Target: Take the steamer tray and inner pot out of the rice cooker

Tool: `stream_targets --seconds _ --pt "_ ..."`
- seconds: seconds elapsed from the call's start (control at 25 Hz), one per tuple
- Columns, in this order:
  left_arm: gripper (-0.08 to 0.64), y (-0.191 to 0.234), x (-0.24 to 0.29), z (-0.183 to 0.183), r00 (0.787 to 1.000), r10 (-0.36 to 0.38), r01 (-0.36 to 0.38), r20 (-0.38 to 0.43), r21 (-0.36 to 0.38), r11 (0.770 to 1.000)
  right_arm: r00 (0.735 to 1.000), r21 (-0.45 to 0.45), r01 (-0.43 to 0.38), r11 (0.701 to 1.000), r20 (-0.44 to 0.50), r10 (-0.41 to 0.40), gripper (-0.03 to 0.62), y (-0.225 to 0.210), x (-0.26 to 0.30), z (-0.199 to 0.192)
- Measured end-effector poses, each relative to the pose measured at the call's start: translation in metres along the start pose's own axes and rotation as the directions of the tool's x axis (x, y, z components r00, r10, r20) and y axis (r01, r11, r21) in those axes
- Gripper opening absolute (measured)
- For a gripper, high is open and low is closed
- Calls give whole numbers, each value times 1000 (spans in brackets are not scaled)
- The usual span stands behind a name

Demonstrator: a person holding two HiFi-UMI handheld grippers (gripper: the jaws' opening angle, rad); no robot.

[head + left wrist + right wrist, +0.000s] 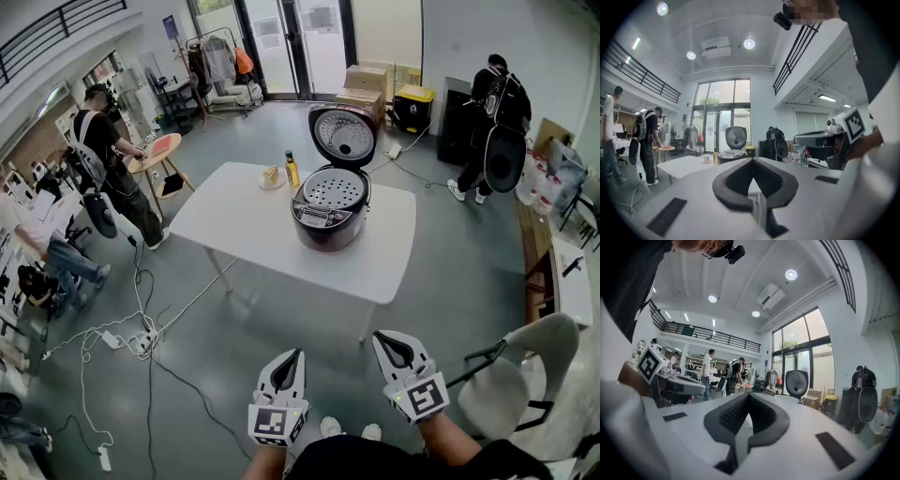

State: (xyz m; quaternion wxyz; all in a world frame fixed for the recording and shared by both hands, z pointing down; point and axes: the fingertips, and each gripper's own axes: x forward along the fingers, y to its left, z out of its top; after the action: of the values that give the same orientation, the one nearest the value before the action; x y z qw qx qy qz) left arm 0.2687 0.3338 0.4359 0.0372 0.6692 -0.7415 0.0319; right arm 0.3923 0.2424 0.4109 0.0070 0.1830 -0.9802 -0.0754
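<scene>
Left tongs [298, 354], right tongs [380, 337] closed, well short of table [246, 217] edge

1. A white rectangular surface [234, 220] carries three things.
2. The rice cooker [326, 217], its lid raised, stands near the middle, somewhat toward the right edge.
3. A yellow bottle [292, 172] stands upright just beside a small plate [273, 178] near the far edge.
</scene>
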Motion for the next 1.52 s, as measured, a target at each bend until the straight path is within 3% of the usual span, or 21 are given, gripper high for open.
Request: stream_targets --seconds 0.12,0.32,0.72,0.8,0.92,1.08,1.2,1.32,1.52 --pt "-2 -6 -7 3 1000 5 -5 -5 -38 999 1000 4 -10 1000 2 10 -2 4 -9 5" --pt "-2 -10 -12 4 1000 9 -10 -14 -26 1000 998 25 -25 999 -48 26 -3 13 -18 2" --pt "-2 12 -17 2 998 34 -33 -45 13 999 998 86 -55 995 13 55 14 21 2 8" --pt "0 21 -17 5 998 45 -44 -38 14 999 999 71 -45 996 15 45 95 23 11 10" --pt "128 34 -16 6 999 38 -38 -37 6 999 1000 56 -3 998 7 3 257 24 23 8" --pt "337 53 -16 11 998 62 -61 -31 28 998 997 17 72 997 13 -72 407 20 33 10" --pt "456 75 -10 10 994 109 -108 -30 31 994 993 -15 116 993 6 -115 516 10 43 4" --pt "536 96 4 6 990 138 -138 -33 25 990 990 -38 144 989 -5 -144 578 -3 58 -4" --pt "546 121 42 2 992 117 -116 -44 32 993 986 -38 157 987 -42 -158 591 -25 91 -19"
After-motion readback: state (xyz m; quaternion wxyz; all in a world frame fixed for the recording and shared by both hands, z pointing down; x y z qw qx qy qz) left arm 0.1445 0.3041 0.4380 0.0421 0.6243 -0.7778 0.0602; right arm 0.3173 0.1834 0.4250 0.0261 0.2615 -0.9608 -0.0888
